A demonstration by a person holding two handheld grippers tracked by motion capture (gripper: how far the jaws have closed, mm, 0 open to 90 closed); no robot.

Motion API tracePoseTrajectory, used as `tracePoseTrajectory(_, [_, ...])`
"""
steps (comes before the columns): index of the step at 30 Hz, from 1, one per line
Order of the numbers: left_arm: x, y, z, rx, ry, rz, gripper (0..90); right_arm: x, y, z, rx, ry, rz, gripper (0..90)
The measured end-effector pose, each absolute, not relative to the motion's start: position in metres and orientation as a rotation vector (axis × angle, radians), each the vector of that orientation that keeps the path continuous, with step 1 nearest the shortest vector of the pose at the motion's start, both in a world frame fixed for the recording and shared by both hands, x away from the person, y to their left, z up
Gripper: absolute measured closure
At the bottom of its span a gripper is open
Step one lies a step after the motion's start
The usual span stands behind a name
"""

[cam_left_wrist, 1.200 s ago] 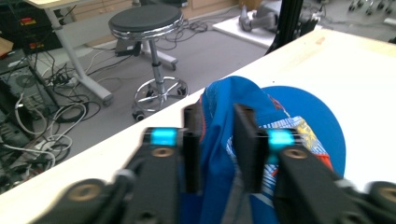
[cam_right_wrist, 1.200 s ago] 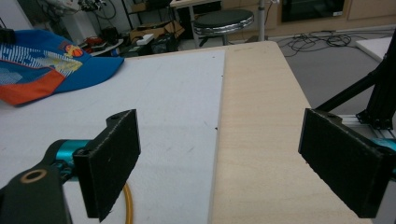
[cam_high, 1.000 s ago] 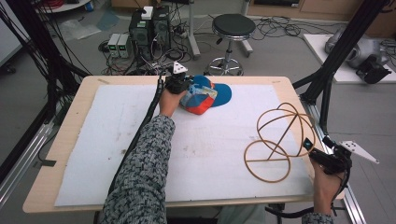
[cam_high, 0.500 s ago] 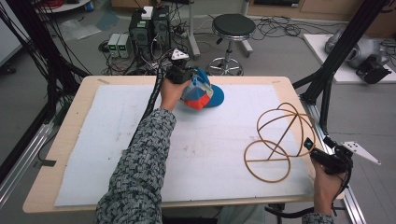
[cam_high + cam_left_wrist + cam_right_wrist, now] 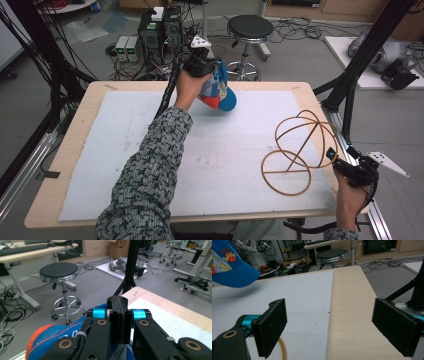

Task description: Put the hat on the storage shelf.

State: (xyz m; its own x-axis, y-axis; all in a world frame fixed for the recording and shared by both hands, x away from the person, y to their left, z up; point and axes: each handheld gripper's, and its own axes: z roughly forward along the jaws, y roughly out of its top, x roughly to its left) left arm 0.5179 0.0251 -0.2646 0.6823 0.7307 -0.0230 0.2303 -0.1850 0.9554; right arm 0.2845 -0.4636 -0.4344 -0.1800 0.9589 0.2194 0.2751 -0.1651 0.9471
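A blue and orange cap (image 5: 218,91) hangs in the air above the far middle of the table, tilted with its brim down. My left gripper (image 5: 206,67) is shut on its crown; in the left gripper view the jaws (image 5: 119,305) are pressed together over the blue mesh of the cap (image 5: 50,335). A yellow wire dome frame (image 5: 298,150) stands on the mat at the right. My right gripper (image 5: 344,164) rests at the table's right edge beside that frame, open with nothing between its jaws (image 5: 332,327). The right gripper view has the cap (image 5: 229,267) at top left.
A white mat (image 5: 150,150) covers most of the wooden table (image 5: 90,100). Behind the table stand a black stool (image 5: 250,27) and electronics boxes (image 5: 150,30) with cables. Black frame posts (image 5: 360,65) rise at the right side.
The left hand has raised the cap off the mat and tipped it more upright. The right hand and the wire frame have not moved.
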Motion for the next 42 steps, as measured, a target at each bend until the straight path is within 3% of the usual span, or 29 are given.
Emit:
tracePoseTrajectory(13, [0.491, -0.013, -0.204, 1.719, 0.622, 0.531, 89.1, 0.279, -0.468, -0.434, 1.448, 1.444, 1.396, 11.9])
tracePoseTrajectory(42, [0.449, -0.059, -0.124, 1.674, 0.408, 0.456, 89.1, 0.274, -0.471, -0.434, 1.43, 1.432, 1.406, 11.9])
